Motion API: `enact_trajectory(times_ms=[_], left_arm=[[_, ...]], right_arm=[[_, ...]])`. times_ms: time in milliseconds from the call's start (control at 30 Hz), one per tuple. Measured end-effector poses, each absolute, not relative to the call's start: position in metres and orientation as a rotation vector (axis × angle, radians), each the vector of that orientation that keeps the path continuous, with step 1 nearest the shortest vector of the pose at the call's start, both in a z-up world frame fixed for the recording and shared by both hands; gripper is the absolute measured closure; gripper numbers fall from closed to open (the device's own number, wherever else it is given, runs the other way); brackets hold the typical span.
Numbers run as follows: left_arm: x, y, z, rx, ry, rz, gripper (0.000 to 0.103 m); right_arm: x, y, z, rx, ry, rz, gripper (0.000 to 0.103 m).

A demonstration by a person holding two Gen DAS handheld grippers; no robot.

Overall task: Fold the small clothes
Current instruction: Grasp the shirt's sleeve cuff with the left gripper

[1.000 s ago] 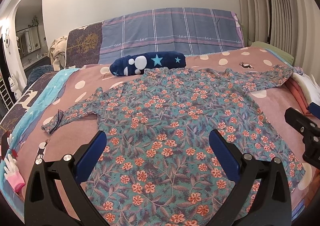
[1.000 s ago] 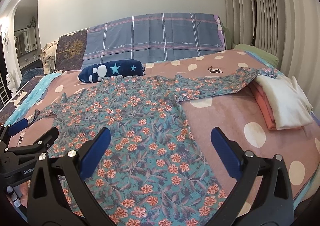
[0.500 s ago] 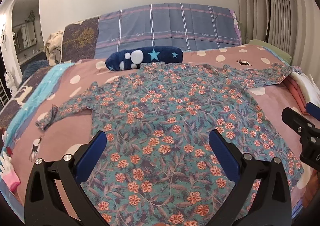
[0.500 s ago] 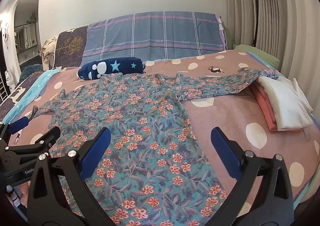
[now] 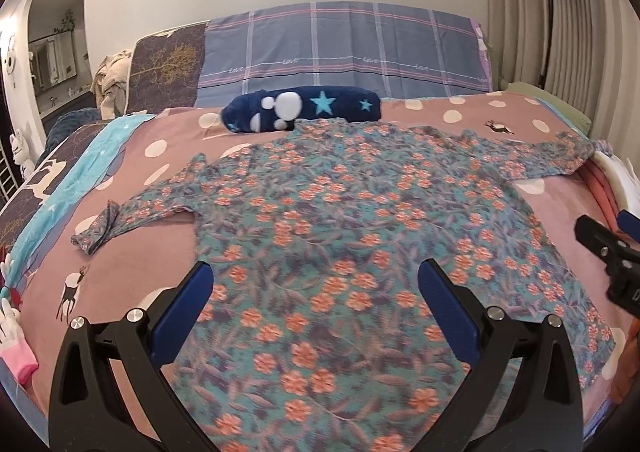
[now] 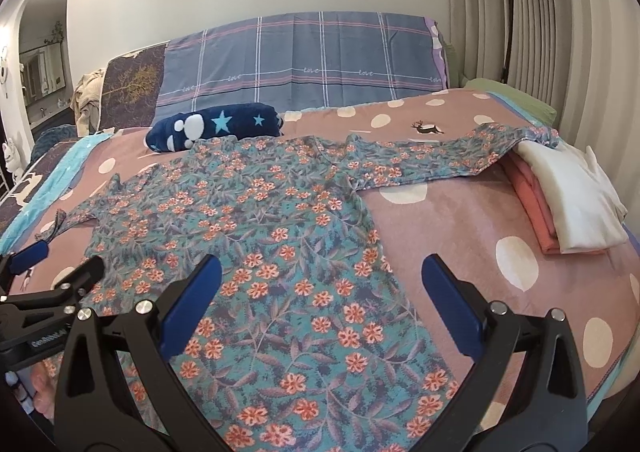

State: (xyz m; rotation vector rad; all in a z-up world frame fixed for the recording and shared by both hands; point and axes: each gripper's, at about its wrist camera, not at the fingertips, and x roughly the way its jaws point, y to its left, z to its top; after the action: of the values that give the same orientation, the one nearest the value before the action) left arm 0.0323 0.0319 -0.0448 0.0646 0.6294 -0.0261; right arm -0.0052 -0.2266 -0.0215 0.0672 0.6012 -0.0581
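Note:
A teal long-sleeved shirt with orange flowers (image 5: 340, 219) lies spread flat on the bed, both sleeves stretched out; it also shows in the right wrist view (image 6: 272, 219). Its right sleeve end rests on a folded stack. My left gripper (image 5: 316, 304) is open and empty, hovering over the shirt's lower part. My right gripper (image 6: 320, 300) is open and empty over the shirt's lower right side. Each gripper shows at the edge of the other's view.
A dark blue rolled blanket with stars (image 5: 304, 109) lies behind the collar. A folded pink and white stack (image 6: 568, 195) sits at the right. A pink polka-dot bedspread (image 6: 460, 219) covers the bed. A white and pink glove (image 5: 14, 336) lies at the left edge.
Both grippers have moved a little forward and up over the shirt; the view has shifted slightly. The shirt has not moved. Both stay open.

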Motion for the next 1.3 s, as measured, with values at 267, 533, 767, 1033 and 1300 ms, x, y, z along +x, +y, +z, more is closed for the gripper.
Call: enact_trajectory(times_ms=[267, 533, 767, 1033, 1300], left_arm=[[0.050, 0.068, -0.047, 0.047, 0.634, 0.018, 0.001], [0.074, 0.087, -0.054, 0.055, 0.659, 0.014, 0.001], [0.100, 0.122, -0.064, 0.035, 0.712, 0.052, 0.011], [0.154, 0.235, -0.076, 0.052, 0.765, 0.377, 0.016], [0.230, 0.325, -0.109, -0.112, 0.958, 0.442, 0.061]], right_arm=[[0.017, -0.212, -0.019, 0.031, 0.621, -0.012, 0.002], [0.044, -0.190, -0.016, -0.043, 0.617, -0.007, 0.005], [0.071, -0.175, -0.021, -0.090, 0.637, -0.006, 0.005], [0.104, -0.167, -0.033, -0.106, 0.693, 0.001, 0.005], [0.131, -0.162, -0.046, -0.120, 0.731, 0.006, 0.005]])
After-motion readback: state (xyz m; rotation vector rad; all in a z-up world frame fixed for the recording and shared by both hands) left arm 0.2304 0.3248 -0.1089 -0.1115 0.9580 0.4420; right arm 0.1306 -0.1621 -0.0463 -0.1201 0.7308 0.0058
